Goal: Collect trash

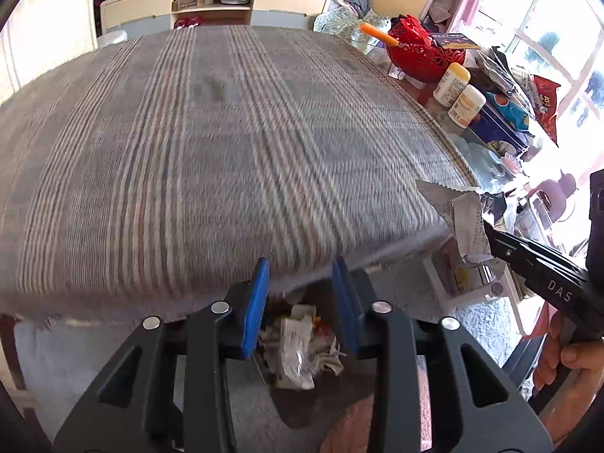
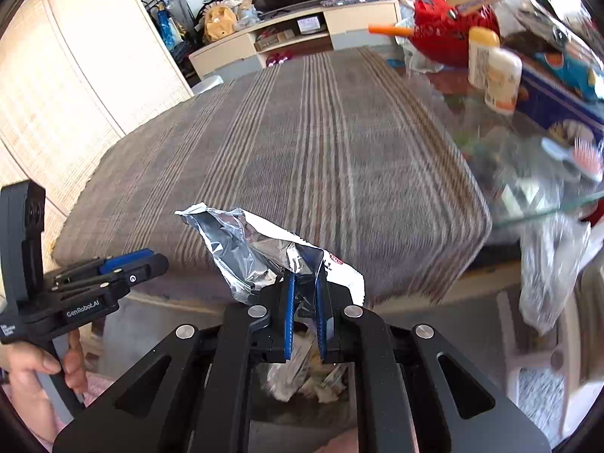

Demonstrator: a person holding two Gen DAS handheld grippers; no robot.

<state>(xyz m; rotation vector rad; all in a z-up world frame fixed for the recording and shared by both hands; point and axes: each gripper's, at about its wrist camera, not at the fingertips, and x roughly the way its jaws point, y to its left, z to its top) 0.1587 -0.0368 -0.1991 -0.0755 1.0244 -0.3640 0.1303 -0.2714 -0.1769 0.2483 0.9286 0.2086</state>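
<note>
Release looked like the step in hand: the right tool (image 2: pixel 305 315) pinched a foil wrapper (image 2: pixel 260 255) above the trash pile (image 2: pixel 305 375), so carrying it squarely over the pile before parting would serve best. Left tool (image 1: pixel 300 304) stood spread and empty. Only its view showed the pile (image 1: pixel 298 347) unobstructed; only the right view showed the pinch on the wrapper up close
</note>
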